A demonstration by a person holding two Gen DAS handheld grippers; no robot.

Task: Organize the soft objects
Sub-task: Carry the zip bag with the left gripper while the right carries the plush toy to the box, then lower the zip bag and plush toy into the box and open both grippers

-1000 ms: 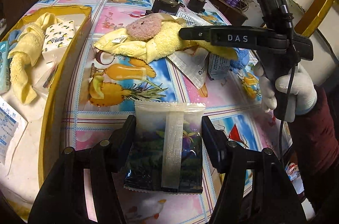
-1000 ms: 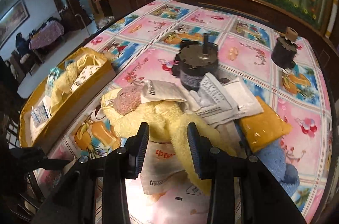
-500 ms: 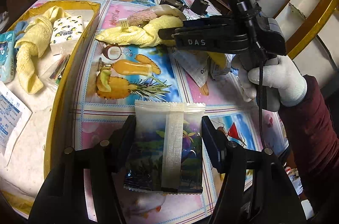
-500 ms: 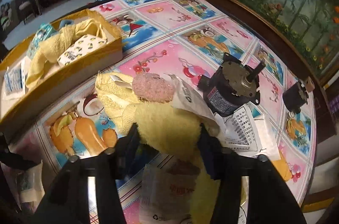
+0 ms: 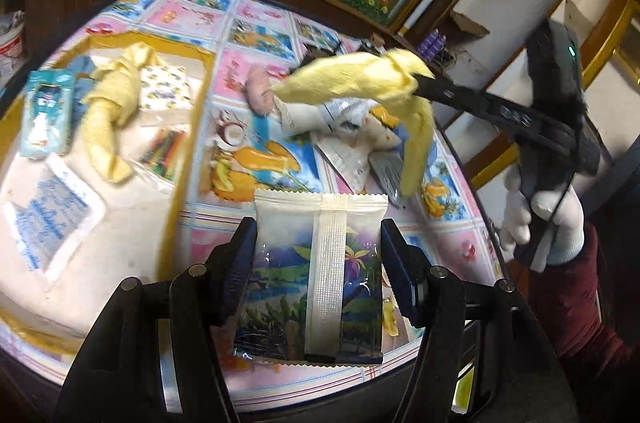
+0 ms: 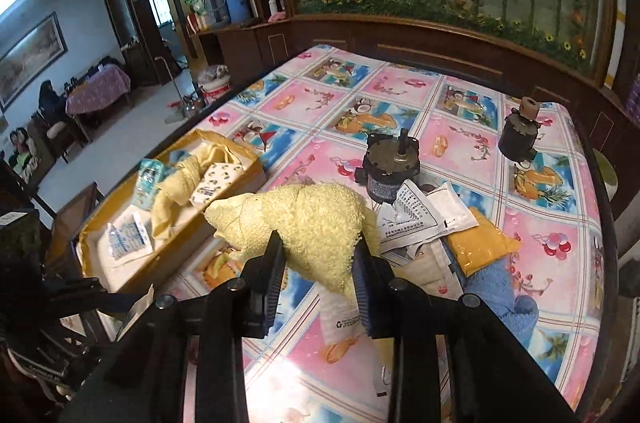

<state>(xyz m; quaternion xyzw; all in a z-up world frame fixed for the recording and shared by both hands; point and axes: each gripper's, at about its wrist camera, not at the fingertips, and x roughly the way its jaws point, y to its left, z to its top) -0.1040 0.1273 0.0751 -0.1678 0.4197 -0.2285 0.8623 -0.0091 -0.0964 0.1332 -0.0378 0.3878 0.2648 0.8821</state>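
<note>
Above the table, right gripper (image 6: 318, 277) jaws clamping lifted yellow towel (image 6: 316, 223), left gripper (image 5: 318, 275) jaws gripping packet (image 5: 320, 263).

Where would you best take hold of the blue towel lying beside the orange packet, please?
Probably the blue towel at its bunched near end, from above: the orange packet overlaps its far edge, and the soft folds nearer the camera look free to pinch.

yellow towel (image 5: 360, 83) motion-blurred, pink pad (image 5: 259, 94) partly hidden, perhaps fabric, packet print unreadable
</note>
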